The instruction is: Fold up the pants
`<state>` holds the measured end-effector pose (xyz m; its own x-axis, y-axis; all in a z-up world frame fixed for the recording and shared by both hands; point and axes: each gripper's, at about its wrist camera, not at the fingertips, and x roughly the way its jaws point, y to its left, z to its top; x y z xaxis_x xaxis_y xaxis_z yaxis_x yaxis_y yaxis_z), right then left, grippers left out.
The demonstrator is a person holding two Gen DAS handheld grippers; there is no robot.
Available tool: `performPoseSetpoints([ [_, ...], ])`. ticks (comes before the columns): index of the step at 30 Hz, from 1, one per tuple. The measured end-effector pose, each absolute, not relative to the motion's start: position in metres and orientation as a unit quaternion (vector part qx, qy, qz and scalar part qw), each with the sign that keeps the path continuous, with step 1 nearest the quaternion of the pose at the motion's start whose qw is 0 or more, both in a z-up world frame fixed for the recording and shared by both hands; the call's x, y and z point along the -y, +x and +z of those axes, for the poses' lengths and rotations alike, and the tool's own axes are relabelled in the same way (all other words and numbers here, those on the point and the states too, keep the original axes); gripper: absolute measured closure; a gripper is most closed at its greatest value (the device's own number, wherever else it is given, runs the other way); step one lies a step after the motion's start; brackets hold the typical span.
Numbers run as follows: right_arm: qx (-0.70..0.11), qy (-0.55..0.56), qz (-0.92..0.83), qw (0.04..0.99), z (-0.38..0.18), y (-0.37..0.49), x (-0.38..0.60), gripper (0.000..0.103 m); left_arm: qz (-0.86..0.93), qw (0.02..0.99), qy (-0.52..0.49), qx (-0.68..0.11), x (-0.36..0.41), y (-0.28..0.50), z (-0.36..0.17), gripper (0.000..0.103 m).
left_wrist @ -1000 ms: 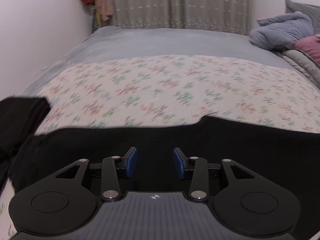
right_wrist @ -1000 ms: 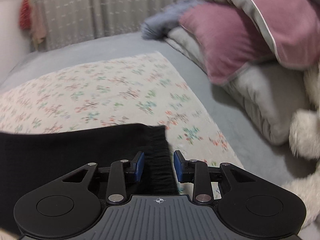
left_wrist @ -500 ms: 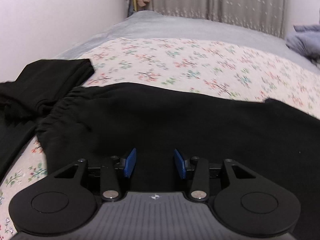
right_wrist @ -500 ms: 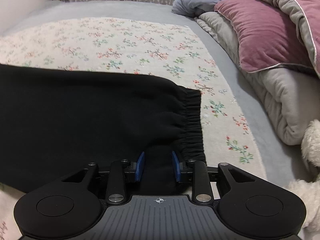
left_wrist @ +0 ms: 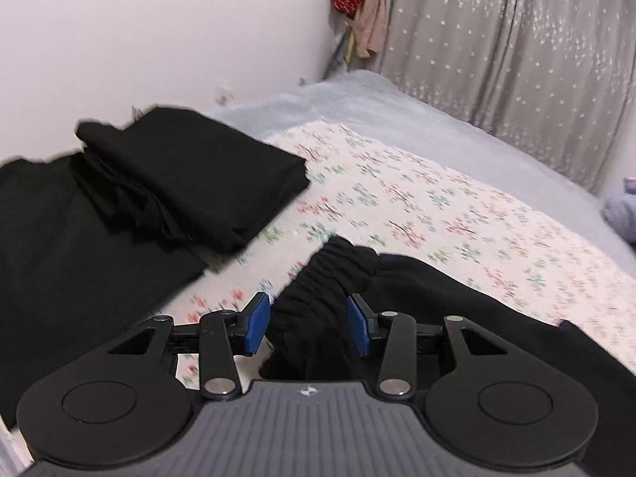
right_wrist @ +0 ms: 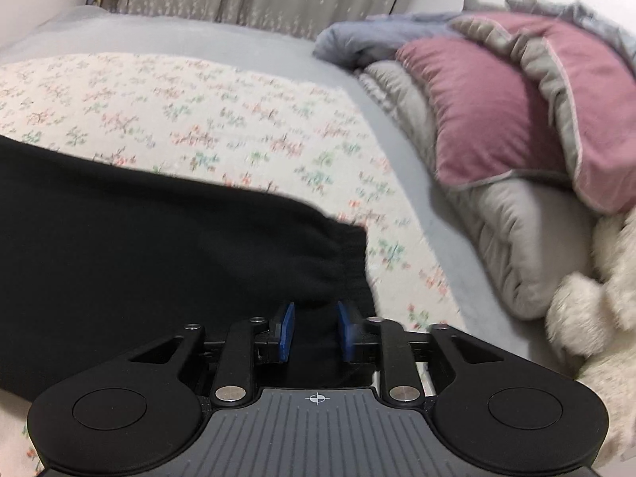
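Note:
Black pants lie across the floral sheet (left_wrist: 437, 206). In the left wrist view their gathered elastic end (left_wrist: 330, 274) sits bunched between the blue pads of my left gripper (left_wrist: 308, 324). That gripper stands open, and the pads do not clearly press the cloth. In the right wrist view the pants leg (right_wrist: 159, 246) ends in a ribbed cuff (right_wrist: 351, 262). My right gripper (right_wrist: 315, 332) is at the cuff's near edge, black fabric fills the narrow gap between its pads, and its jaws are opening.
A folded black garment (left_wrist: 190, 183) rests on another spread black cloth (left_wrist: 59, 258) at the left by the white wall. Pink pillows (right_wrist: 489, 107), a grey quilt (right_wrist: 516, 246) and a white plush toy (right_wrist: 588, 310) crowd the right side. A grey curtain (left_wrist: 516, 39) hangs behind the bed.
My left gripper has travelled left along the pants to their gathered end, bringing the folded black stack into view. My right gripper's pads have drawn closer together over the cuff's near edge.

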<state>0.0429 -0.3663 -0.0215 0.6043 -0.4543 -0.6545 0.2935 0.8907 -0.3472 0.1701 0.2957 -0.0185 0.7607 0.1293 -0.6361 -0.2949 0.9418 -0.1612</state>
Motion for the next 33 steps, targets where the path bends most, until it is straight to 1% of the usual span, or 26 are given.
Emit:
performPoseSetpoints([
  [5,-0.36,-0.06,-0.157,0.917,-0.003,0.043,0.355,0.076,0.07,0.931,-0.113,-0.339,-0.272,0.169,-0.026,0.039],
  [8,-0.387,-0.068,-0.12,0.912,-0.013,0.05,0.342,0.076,0.072,0.929,-0.075,-0.355,-0.257,0.177,-0.037,0.034],
  [11,-0.452,-0.095,-0.116,0.879,-0.04,0.061,0.339,0.076,0.095,0.919,-0.03,-0.381,-0.247,0.182,-0.048,0.034],
  [12,-0.461,-0.103,-0.118,0.873,-0.049,0.063,0.341,0.075,0.098,0.917,-0.016,-0.386,-0.245,0.183,-0.05,0.034],
  [14,-0.459,-0.077,-0.123,0.876,-0.049,0.062,0.351,0.07,0.1,0.916,-0.002,-0.388,-0.243,0.184,-0.053,0.034],
  [15,-0.46,-0.058,-0.13,0.876,-0.047,0.062,0.357,0.071,0.101,0.916,-0.001,-0.389,-0.244,0.184,-0.054,0.034],
  [19,-0.46,-0.062,-0.16,0.871,-0.049,0.056,0.373,0.071,0.122,0.91,0.017,-0.396,-0.246,0.189,-0.065,0.033],
  [22,-0.457,-0.029,-0.163,0.874,-0.044,0.049,0.387,0.073,0.127,0.912,0.024,-0.389,-0.244,0.186,-0.062,0.033],
  [23,-0.456,-0.024,-0.166,0.874,-0.042,0.047,0.39,0.076,0.129,0.913,0.028,-0.385,-0.242,0.185,-0.061,0.033],
  [25,-0.453,-0.021,-0.169,0.875,-0.04,0.043,0.391,0.079,0.137,0.916,0.032,-0.375,-0.24,0.182,-0.058,0.033],
  [29,-0.449,-0.037,-0.172,0.876,-0.041,0.04,0.387,0.079,0.176,0.933,0.012,-0.314,-0.237,0.165,-0.039,0.033],
  [31,-0.437,-0.064,-0.181,0.879,-0.037,0.038,0.377,0.078,0.158,0.944,0.004,-0.29,-0.232,0.157,-0.03,0.033],
  [33,-0.418,-0.09,-0.19,0.884,-0.031,0.035,0.366,0.075,0.123,0.951,0.002,-0.282,-0.22,0.151,-0.027,0.033],
])
